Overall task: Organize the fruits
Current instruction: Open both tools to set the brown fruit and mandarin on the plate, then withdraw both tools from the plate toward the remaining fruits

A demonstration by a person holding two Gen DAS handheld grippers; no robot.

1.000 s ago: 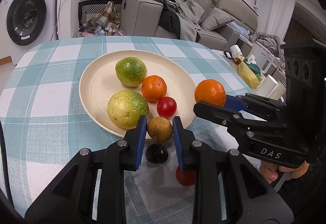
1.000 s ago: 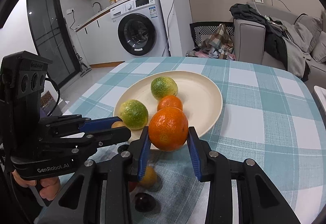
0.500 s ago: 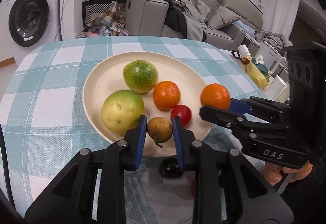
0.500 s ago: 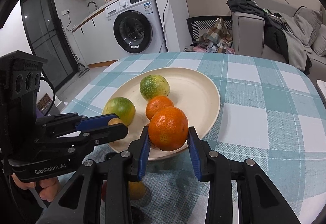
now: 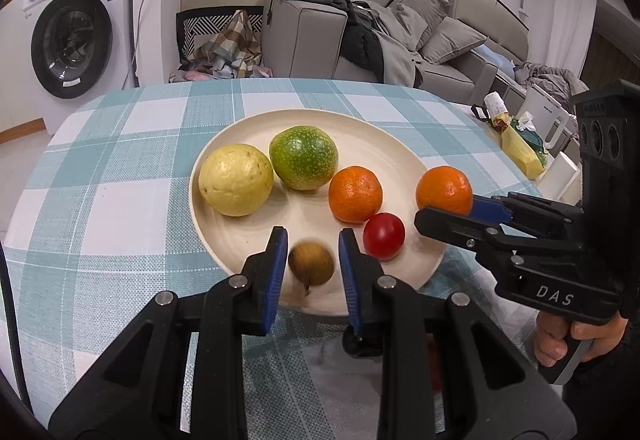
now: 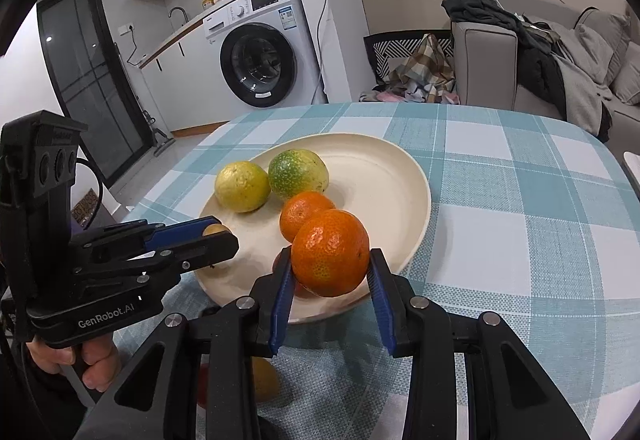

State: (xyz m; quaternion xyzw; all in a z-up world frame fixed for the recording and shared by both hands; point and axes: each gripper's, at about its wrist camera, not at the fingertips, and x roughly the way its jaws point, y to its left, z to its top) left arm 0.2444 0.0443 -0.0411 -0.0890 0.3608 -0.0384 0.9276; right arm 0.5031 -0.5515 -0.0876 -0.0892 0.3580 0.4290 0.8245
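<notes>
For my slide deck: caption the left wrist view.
Left claw open around a brown fruit over the plate; right claw holds an orange.

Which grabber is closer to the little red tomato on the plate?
Right. The right gripper, holding an orange, sits just beside the tomato; the left gripper is slightly farther, around the brown fruit.

We count two oranges (image 5: 355, 193) (image 5: 444, 189); two green-yellow round fruits (image 5: 236, 179) (image 5: 303, 157); one red tomato (image 5: 383, 234). We also count one small brown fruit (image 5: 311, 264) and one plate (image 5: 384, 148).
</notes>
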